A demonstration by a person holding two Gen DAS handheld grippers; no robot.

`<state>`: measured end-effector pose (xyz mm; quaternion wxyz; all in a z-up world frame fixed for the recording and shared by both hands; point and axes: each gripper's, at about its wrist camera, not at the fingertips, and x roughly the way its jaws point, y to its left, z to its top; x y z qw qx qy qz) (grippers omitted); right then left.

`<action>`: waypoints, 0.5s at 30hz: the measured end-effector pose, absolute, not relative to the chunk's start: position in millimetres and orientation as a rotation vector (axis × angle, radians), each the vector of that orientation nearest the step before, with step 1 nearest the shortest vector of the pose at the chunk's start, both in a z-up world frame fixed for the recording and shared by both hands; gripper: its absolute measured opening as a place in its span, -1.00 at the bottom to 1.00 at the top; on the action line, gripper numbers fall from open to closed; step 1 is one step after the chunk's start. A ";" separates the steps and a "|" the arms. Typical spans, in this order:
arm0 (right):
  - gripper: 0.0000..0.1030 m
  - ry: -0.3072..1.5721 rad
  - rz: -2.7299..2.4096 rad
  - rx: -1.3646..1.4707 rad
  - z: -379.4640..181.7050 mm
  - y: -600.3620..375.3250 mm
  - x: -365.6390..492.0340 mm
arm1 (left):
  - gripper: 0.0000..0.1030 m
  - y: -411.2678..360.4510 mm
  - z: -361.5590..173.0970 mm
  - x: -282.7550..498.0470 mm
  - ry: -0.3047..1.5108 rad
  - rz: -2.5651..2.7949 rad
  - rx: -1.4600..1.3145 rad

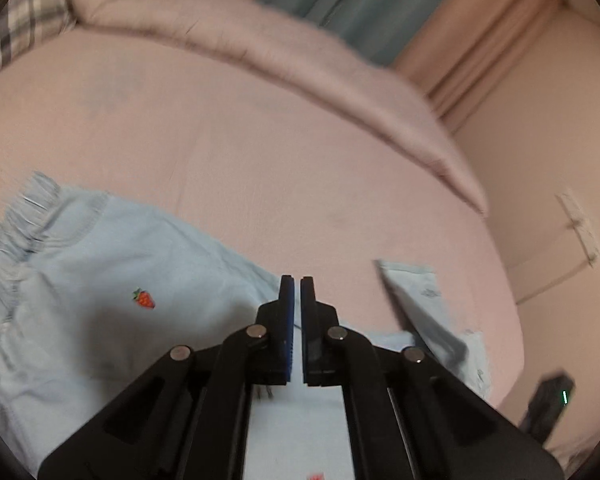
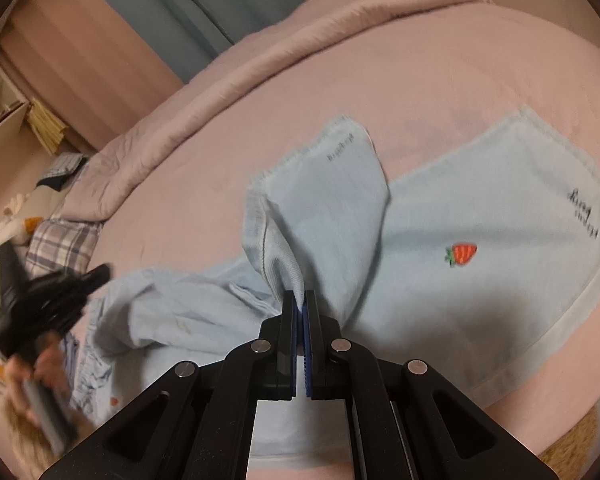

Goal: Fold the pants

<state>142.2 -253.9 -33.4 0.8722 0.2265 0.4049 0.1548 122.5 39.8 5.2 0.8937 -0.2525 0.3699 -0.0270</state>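
Light blue pants (image 2: 480, 216) with small strawberry prints lie on a pink bed sheet (image 2: 420, 64). My right gripper (image 2: 299, 300) is shut on a pant leg hem (image 2: 284, 248) and holds it lifted, the leg folded back over the rest. In the left wrist view the pants (image 1: 100, 272) lie below, with the gathered waistband (image 1: 28, 216) at the left. My left gripper (image 1: 296, 284) hovers just above the cloth, jaws nearly together with a thin gap, holding nothing I can see. It also shows blurred in the right wrist view (image 2: 44, 300).
A folded pink blanket (image 1: 260, 48) runs along the far side of the bed. A plaid pillow (image 1: 20, 28) lies at the far left, also in the right wrist view (image 2: 60, 244). Curtains (image 2: 188, 4) and a wall stand behind. Boxes (image 2: 4, 112) sit beside the bed.
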 end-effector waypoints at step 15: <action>-0.96 0.868 0.330 0.448 -45.8 -254.4 122.7 | 0.07 39.4 -60.8 210.9 1.121 -0.025 -0.661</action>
